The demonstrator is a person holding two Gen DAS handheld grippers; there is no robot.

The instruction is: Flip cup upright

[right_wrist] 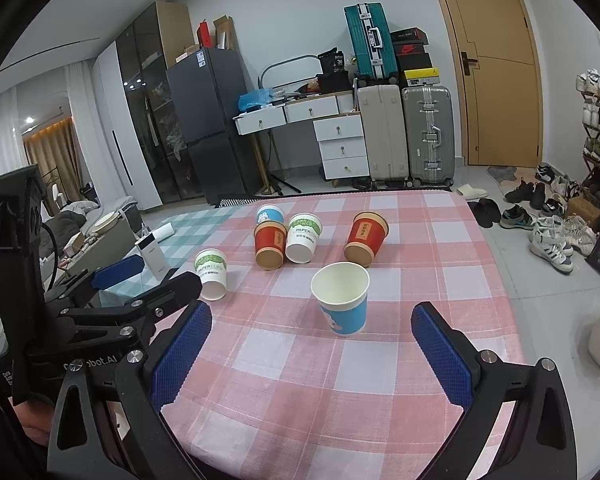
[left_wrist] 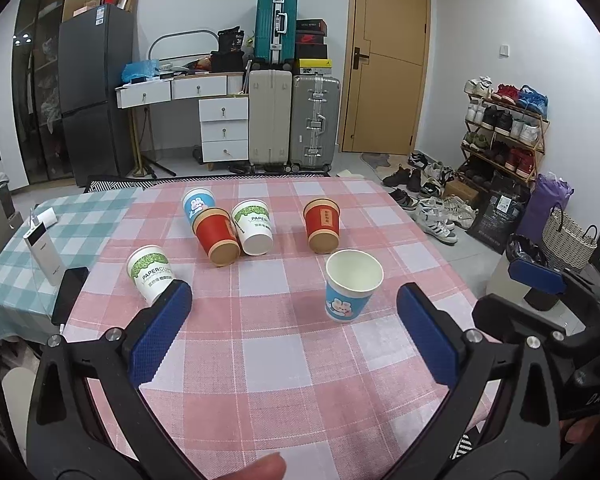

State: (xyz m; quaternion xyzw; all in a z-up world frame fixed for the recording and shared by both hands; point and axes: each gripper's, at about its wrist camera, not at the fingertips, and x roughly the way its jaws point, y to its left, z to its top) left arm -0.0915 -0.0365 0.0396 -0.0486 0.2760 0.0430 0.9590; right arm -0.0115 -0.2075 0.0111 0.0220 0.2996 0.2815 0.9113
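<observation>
Cups on the pink checked tablecloth (left_wrist: 284,360) fill the left wrist view: a blue cup (left_wrist: 352,286) stands mouth up just ahead of the left gripper (left_wrist: 294,330), right of centre between its spread, empty fingers, while five cups beyond stand mouth down, the green-print cup (left_wrist: 151,274) just past the left fingertip. In the right wrist view, the right gripper (right_wrist: 312,348) is likewise spread and empty, the blue cup (right_wrist: 342,300) straight ahead and the red cup (right_wrist: 366,238) farther on, axis vertical.
</observation>
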